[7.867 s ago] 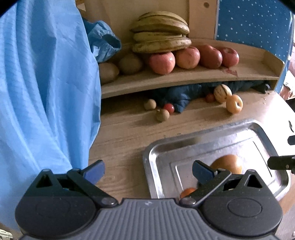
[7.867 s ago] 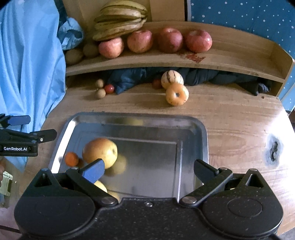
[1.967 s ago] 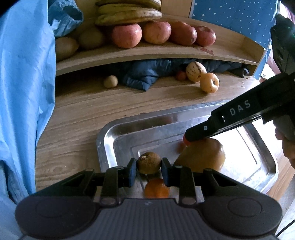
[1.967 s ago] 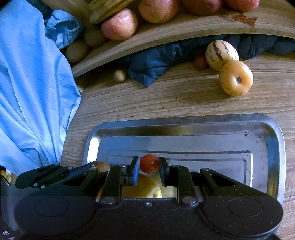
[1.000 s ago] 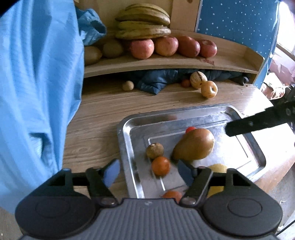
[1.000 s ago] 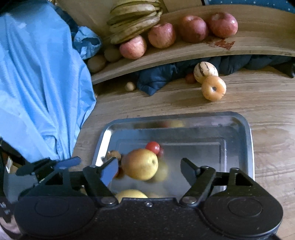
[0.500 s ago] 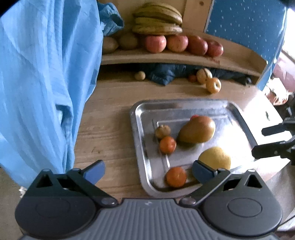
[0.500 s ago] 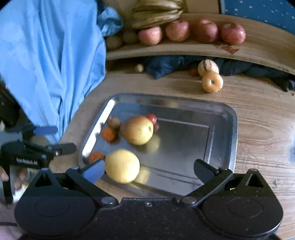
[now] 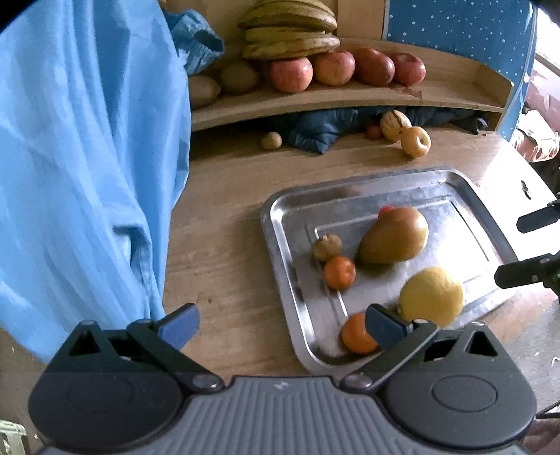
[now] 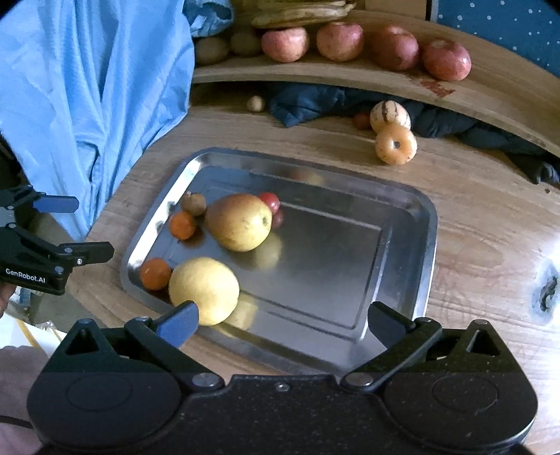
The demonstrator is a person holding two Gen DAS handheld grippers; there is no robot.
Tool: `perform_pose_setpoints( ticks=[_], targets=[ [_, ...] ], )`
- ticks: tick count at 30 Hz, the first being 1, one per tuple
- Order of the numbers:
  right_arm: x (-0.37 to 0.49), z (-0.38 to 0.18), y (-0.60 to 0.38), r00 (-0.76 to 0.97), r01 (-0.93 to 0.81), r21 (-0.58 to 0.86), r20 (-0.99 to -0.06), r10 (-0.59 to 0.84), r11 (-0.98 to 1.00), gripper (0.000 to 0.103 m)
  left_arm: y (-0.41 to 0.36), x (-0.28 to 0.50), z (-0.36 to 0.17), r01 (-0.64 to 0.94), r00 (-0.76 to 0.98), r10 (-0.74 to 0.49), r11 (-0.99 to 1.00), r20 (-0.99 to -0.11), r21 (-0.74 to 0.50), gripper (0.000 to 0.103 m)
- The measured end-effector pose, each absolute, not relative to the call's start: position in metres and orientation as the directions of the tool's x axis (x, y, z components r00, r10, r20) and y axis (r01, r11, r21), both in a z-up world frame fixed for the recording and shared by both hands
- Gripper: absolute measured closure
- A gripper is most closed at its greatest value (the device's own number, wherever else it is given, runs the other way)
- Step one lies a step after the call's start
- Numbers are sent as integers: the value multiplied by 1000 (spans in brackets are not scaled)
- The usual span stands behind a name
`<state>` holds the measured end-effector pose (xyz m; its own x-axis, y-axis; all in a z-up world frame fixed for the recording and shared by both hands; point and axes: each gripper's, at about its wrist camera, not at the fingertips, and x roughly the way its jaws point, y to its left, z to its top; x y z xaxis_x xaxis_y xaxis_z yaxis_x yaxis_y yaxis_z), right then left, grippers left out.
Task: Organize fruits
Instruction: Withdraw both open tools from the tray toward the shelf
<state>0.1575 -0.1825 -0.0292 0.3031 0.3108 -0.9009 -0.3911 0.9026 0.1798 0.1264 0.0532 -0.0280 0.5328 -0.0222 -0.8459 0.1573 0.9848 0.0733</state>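
A steel tray [image 9: 280, 224] [image 10: 413, 280] lies on the wooden table. In it are a pear [image 9: 393, 235] [image 10: 239, 222], a yellow lemon [image 9: 431, 295] [image 10: 204, 288], two small oranges [image 9: 338, 272] [image 9: 357, 332] [image 10: 182, 225] [image 10: 155, 273], a brown round fruit [image 9: 327, 246] [image 10: 193, 203] and a red cherry tomato [image 10: 270, 201]. My left gripper [image 9: 280, 327] stands open above the tray's near left edge, holding nothing. My right gripper [image 10: 281, 323] is open over the tray's near edge, also with nothing in it.
A raised wooden shelf [image 9: 350, 98] carries bananas [image 9: 290, 31], several apples [image 10: 339, 42] and potatoes. Under it lie a dark cloth [image 10: 315, 101], a striped squash [image 10: 389, 117], a peach-coloured fruit [image 10: 395, 145] and a small nut [image 9: 271, 140]. Blue fabric [image 9: 87, 157] hangs at left.
Both grippers have gone from part open to wide open. Both have pulled back from the tray, so more of it shows; the fruits in it lie still.
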Motion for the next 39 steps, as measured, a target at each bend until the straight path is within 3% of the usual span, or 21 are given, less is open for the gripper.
perform_pose_setpoints(
  ticks=[18,39],
  targets=[
    [201,-19,-183,357,-331,119,-902,241,936,1,43,181,-18,194,602,-6,971,-799,139,0],
    [265,-24,-153,412,-373,73,-880,235,925,1,45,279,-28,67,633,44,991,-773,112,0]
  ],
)
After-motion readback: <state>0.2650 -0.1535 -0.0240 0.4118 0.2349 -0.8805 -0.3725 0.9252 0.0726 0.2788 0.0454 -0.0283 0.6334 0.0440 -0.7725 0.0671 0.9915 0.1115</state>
